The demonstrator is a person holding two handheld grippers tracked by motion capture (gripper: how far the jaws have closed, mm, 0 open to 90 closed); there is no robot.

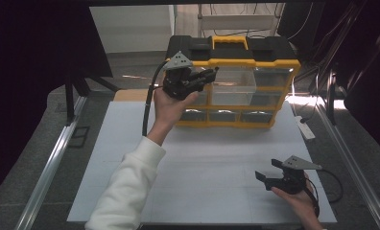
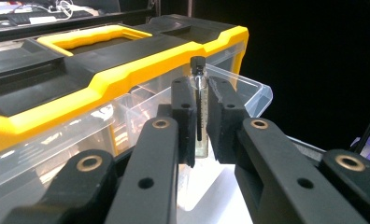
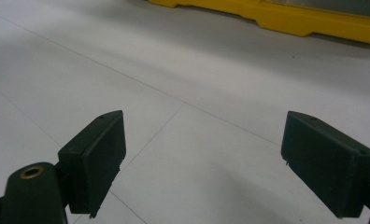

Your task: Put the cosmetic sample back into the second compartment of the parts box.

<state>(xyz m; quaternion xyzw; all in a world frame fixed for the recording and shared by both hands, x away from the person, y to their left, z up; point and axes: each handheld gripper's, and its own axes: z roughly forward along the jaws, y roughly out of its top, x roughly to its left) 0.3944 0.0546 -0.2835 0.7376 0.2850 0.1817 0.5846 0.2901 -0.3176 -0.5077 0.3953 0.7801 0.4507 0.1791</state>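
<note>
Two pads of the left gripper (image 2: 200, 121) pinch a thin glass vial (image 2: 199, 107) between them, upright, its black cap (image 2: 198, 63) standing clear above the pad tops and its lower end, with a little pale liquid, showing below them. Just ahead of the jaws and a little lower sits a clear drawer (image 2: 248, 95), pulled out of the yellow-and-black organizer (image 1: 236, 81); its near rim lies right behind the vial in the left gripper view, and from the high view the gripper (image 1: 205, 76) hangs at the drawer's left end. The step in hand looks like setting the vial into that drawer. To do it well, carry the vial on over the rim until the open compartment lies under the jaws, lower it until its base is near the drawer floor, and only then ease the pads apart; a release from this height would likely let the glass tip or bounce. Keep the grip as it is and avoid squeezing harder, since the tube is thin. Watch the rim: a knock against it could twist the vial in the pads. Well back toward the person, the right gripper (image 1: 269, 172) rests low over the white mat (image 1: 217, 163) with its jaws spread wide and nothing between them (image 3: 202, 158); it could steady the organizer if the drawer shifts.
</note>
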